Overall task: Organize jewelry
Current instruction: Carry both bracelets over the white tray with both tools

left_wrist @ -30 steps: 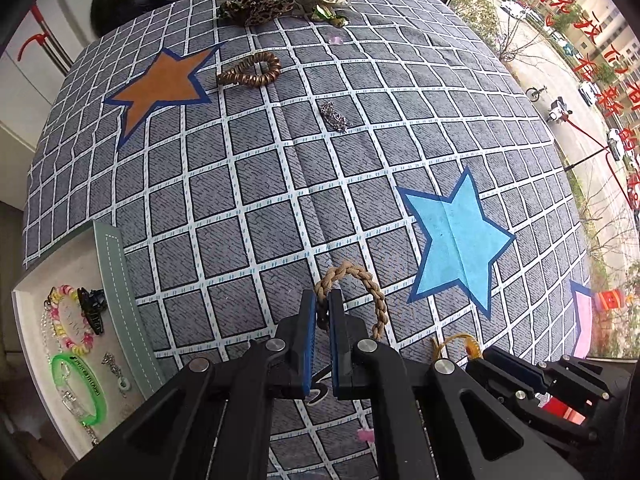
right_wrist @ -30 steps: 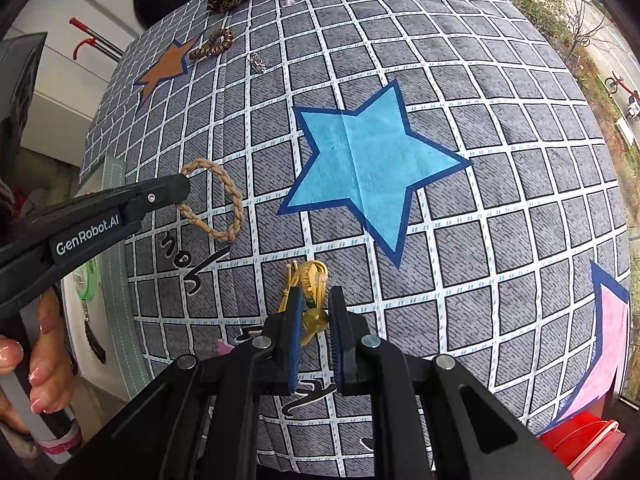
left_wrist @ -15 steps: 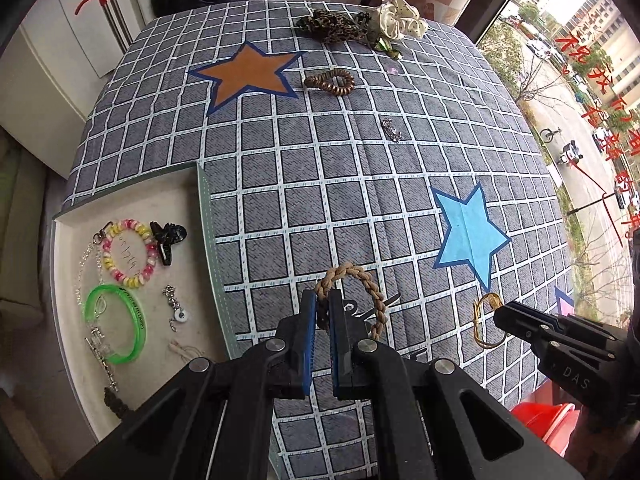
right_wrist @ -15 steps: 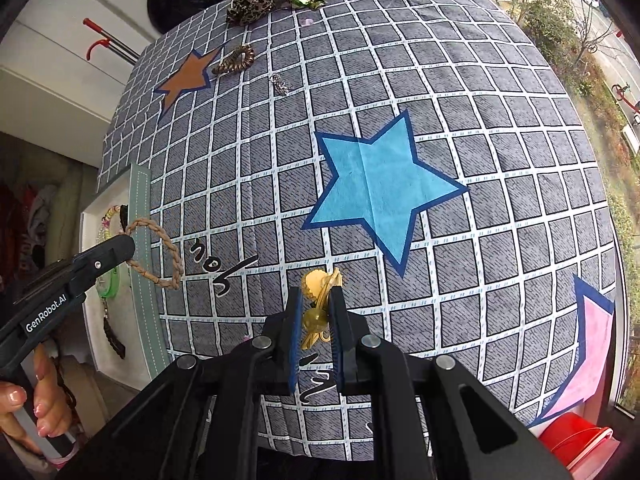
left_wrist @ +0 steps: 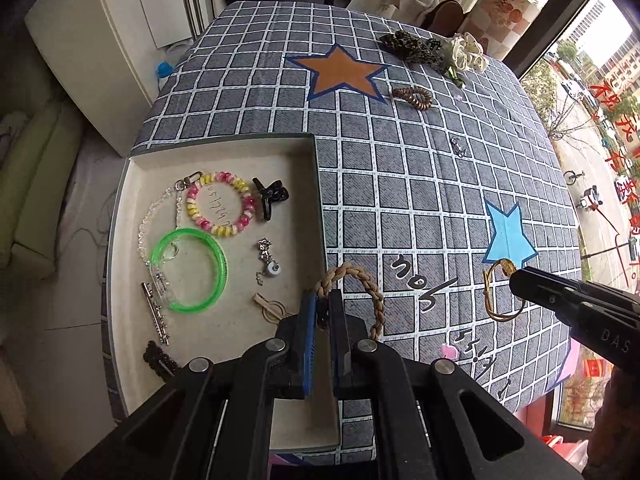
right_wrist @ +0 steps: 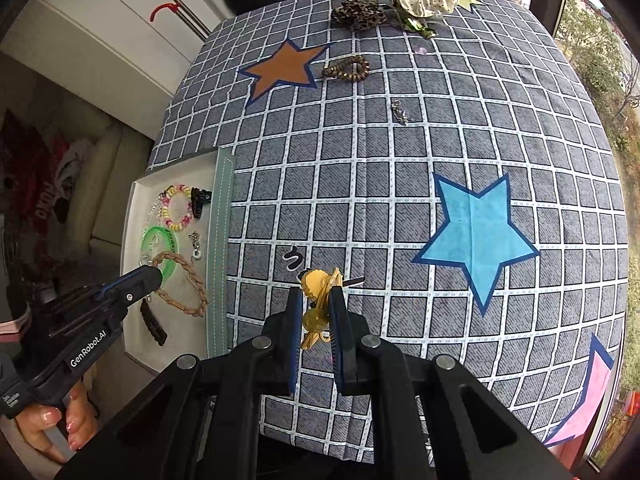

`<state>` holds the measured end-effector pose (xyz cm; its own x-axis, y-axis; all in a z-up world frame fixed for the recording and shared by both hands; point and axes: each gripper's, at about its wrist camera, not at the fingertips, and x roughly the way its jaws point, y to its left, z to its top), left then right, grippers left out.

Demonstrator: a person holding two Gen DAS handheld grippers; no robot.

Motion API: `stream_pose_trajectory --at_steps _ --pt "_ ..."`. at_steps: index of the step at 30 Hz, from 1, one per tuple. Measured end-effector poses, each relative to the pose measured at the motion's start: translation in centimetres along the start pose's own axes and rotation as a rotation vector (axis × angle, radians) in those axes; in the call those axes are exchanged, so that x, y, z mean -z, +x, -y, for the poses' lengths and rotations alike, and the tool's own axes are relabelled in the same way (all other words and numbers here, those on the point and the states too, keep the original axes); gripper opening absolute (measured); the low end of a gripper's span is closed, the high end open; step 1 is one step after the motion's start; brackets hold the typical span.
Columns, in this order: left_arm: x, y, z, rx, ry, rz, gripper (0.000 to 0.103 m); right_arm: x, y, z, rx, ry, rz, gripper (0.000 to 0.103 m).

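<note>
Left wrist view: our left gripper (left_wrist: 323, 312) is clamped on the braided bracelet (left_wrist: 362, 286) above the tray (left_wrist: 318, 184) edge. Our right gripper (right_wrist: 316, 308) pinches the gold bangle (right_wrist: 320, 280) over the table (right_wrist: 440, 128).

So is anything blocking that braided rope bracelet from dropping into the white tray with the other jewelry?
Nothing visible does. The left claw, shut on the braided bracelet, holds it by the tray's right wall, and the tray has no lid. The green bangle and a small charm lie nearby inside, with bare floor between them.
</note>
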<state>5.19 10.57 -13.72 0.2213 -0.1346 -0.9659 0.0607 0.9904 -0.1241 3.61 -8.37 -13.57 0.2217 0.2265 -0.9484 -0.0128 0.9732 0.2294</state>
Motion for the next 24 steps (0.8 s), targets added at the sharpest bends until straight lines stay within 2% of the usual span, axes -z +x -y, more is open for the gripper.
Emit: stream_pose_trajectory --at_steps 15,24 --pt "3.5 -0.7 -8.4 -0.024 -0.19 0.002 0.013 -1.5 2.2 -10.7 -0.091 -0.221 -0.057 0.014" --pt "5.4 0.7 -10.4 -0.018 -0.237 -0.037 0.013 -0.7 4.9 -14.5 -0.131 -0.295 -0.126 0.014"
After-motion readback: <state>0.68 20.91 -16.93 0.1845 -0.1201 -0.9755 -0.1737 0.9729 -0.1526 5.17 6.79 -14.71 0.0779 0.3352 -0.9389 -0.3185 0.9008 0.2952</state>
